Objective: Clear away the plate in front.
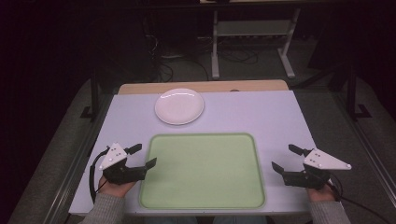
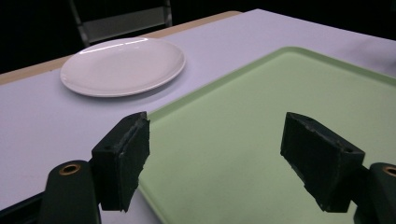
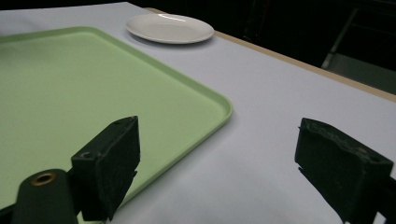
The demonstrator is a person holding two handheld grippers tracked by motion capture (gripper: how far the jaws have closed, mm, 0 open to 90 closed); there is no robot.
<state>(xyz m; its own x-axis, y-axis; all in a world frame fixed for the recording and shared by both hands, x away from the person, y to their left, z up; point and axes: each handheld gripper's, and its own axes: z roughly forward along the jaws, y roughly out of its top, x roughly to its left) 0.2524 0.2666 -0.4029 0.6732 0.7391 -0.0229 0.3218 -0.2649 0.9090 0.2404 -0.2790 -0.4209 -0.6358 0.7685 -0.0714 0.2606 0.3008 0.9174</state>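
Observation:
A light green tray (image 1: pixel 203 170) lies empty on the near middle of the white table (image 1: pixel 261 112). Behind it, toward the far edge, sits an empty white plate (image 1: pixel 179 106). My left gripper (image 1: pixel 142 156) rests at the tray's left edge, jaws wide open with nothing between them. In the left gripper view the tray (image 2: pixel 280 116) and the plate (image 2: pixel 123 65) lie ahead of the left gripper (image 2: pixel 215 158). My right gripper (image 1: pixel 286 158) is open and empty just right of the tray. The right gripper view shows the tray (image 3: pixel 70 84), the plate (image 3: pixel 170 27) and the right gripper (image 3: pixel 217 172).
A strip of bare wood (image 1: pixel 201 86) runs along the table's far edge. Beyond it, metal stand legs (image 1: pixel 215 46) and cables lie on a dark floor. White table surface lies open right of the plate and on both sides of the tray.

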